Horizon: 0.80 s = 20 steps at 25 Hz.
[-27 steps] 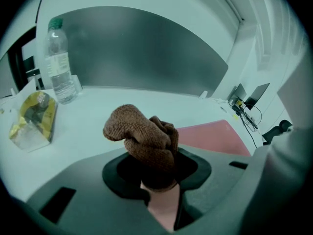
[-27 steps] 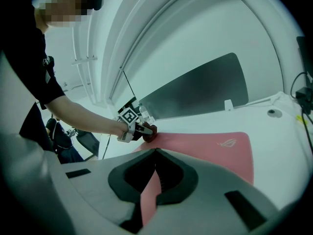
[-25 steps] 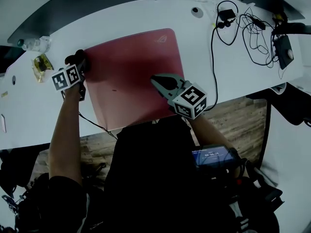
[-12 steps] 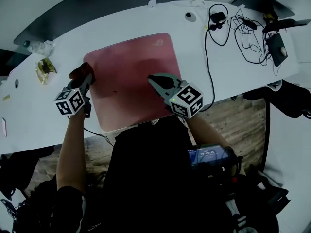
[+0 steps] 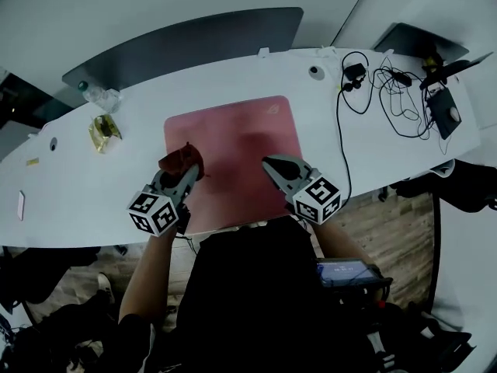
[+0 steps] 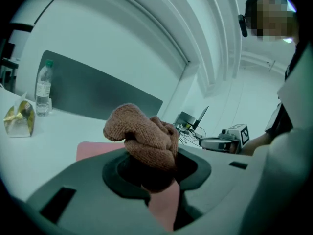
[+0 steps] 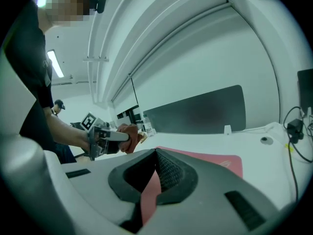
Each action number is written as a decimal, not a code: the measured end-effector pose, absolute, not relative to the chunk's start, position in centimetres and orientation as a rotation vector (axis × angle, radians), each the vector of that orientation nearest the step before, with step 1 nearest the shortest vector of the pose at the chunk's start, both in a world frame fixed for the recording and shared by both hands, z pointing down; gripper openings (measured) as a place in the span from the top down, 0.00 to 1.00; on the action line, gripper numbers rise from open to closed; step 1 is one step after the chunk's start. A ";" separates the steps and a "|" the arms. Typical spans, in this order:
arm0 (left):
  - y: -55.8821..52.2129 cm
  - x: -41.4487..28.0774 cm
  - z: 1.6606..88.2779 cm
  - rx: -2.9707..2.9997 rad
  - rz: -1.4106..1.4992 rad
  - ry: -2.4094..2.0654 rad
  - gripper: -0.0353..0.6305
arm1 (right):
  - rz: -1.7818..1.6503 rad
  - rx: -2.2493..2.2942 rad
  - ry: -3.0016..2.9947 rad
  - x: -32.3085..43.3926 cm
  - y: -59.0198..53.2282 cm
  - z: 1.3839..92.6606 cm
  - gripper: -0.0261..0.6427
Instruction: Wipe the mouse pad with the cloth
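The pink mouse pad lies flat on the white table, in front of me. A bunched brown cloth is gripped by my left gripper, which is shut on it over the pad's near left part. In the left gripper view the cloth bulges out between the jaws of that gripper. My right gripper hovers over the pad's near right part, shut with nothing in it. Its own view shows the jaws of the right gripper almost meeting, with the pad beyond them.
A water bottle and a gold-wrapped packet stand at the table's far left. Tangled black cables, a small device and a laptop sit at the far right. A dark partition panel runs behind the table.
The left gripper has carried the cloth from the pad's far left corner towards its near left edge. The right gripper has drawn back a little towards the pad's near edge.
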<state>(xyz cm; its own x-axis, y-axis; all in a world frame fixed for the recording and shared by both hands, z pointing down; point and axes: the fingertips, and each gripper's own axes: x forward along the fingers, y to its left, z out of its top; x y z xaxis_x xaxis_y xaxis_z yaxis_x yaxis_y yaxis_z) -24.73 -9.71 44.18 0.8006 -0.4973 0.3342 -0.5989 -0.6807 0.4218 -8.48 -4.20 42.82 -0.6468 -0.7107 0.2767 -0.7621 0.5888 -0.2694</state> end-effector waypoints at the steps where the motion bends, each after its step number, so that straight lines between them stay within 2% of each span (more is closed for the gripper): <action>1: -9.0 -24.6 44.0 2.477 0.257 -0.805 0.74 | 0.553 1.257 -2.676 -8.3 -3.9 42.7 0.93; 20: -1.3 -23.7 44.7 2.512 0.223 -0.734 0.74 | 0.557 1.309 -2.677 -7.1 0.6 42.7 0.93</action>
